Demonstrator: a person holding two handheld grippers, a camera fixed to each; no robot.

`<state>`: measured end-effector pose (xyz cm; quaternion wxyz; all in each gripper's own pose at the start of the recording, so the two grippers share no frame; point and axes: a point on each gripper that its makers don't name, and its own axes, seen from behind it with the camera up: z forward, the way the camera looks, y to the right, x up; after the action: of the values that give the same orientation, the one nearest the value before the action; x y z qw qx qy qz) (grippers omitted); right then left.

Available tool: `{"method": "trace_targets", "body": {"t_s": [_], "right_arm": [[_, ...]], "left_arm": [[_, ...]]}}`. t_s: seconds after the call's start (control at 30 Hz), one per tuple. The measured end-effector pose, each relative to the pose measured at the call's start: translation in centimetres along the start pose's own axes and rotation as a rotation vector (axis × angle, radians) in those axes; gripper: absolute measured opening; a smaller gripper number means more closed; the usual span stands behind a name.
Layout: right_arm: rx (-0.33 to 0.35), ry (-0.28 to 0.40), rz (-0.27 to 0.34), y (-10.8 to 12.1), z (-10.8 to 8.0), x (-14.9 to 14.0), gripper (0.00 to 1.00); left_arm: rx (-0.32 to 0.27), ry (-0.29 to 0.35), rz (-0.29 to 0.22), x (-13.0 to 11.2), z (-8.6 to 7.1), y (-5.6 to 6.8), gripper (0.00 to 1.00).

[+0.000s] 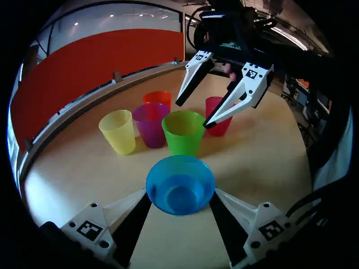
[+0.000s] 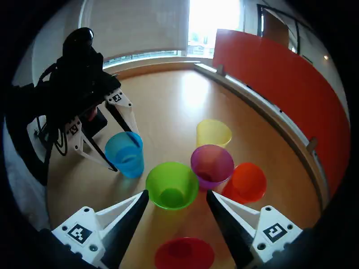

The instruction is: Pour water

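**Blue cup in the left claw, five more cups close by**

It is hard to tell whether the blue cup [image 1: 180, 184] holds water. Its bottom looks darker, but the see-through plastic does not settle it. In the left gripper view the orange cup [image 1: 158, 97] is half hidden behind the purple cup [image 1: 151, 124]. A finger of the right gripper [image 1: 193, 114] crosses the red cup [image 1: 218, 117]. In the right gripper view the red cup is cut off at the lower edge.

The cups are smooth, translucent plastic, round and narrowing toward the base. The table [image 1: 260, 148] is pale wood with a soft sheen, and a flat orange-red panel [image 1: 98, 62] stands along its edge.

There are six cups, one of each colour: blue, green cup [image 1: 183, 131], yellow cup [image 1: 118, 131], purple, orange and red. There are two grippers.

The left gripper [image 1: 180, 195] has a finger pressed to each side of the blue cup. That cup appears to stand on the table, a little apart from the other five, which are clustered together. The right gripper is spread wide and grips nothing, its tips near the green cup's rim.
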<state>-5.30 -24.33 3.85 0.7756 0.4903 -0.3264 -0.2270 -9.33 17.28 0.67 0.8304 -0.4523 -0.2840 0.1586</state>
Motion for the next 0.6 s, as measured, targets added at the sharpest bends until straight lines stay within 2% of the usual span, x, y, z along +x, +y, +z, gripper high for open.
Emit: {"method": "trace_targets", "body": {"t_s": [0.6], "right_arm": [[0.008, -0.022, 0.010, -0.4, 1.2, 0.1, 1.00]], "left_arm": [[0.004, 0.006, 0.000, 0.0, -0.1, 0.1, 0.83]]}}
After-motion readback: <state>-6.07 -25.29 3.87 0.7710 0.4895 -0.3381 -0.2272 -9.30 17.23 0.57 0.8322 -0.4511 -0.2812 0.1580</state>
